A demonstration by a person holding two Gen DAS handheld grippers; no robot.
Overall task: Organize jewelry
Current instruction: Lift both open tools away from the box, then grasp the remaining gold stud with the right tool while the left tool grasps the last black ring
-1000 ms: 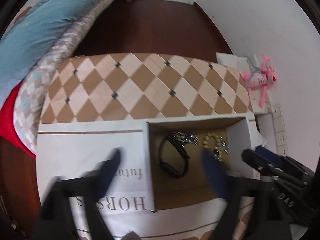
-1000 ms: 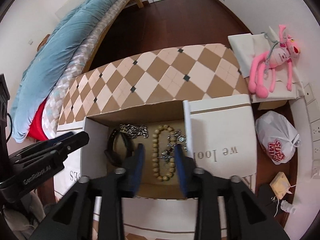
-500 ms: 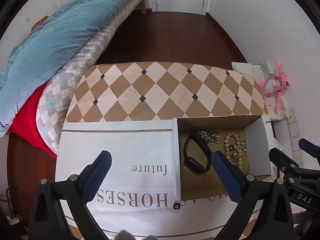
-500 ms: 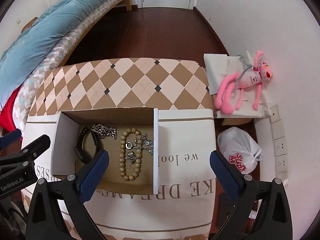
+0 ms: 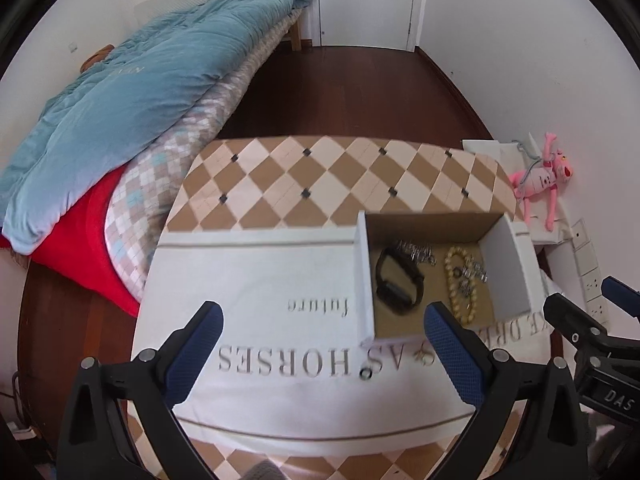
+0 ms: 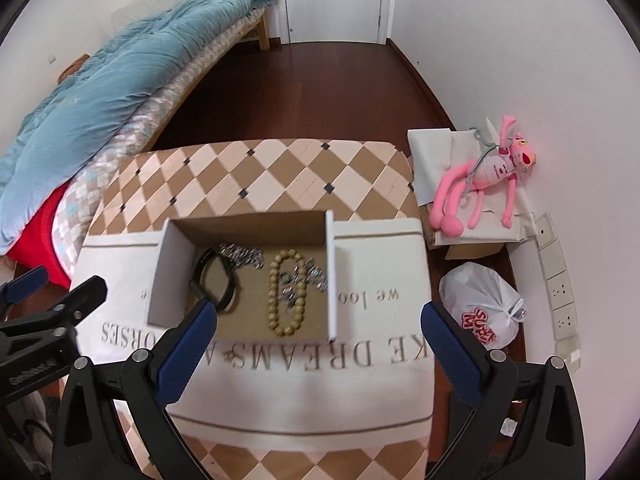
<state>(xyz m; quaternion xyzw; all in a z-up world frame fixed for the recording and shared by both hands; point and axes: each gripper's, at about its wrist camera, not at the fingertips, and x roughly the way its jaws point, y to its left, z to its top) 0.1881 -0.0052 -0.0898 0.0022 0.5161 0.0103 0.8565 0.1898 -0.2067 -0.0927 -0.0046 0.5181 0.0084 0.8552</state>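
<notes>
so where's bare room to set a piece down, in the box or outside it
Outside: the printed white cloth left of the cardboard box is bare, apart from a small ring near its front corner. Inside is crowded: black band, chain, bead bracelet.

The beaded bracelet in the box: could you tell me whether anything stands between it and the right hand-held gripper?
Nothing visible blocks it. The beaded bracelet lies in the open-topped box, with the open right hand-held gripper above its near edge. A silver chain lies across the beads.
</notes>
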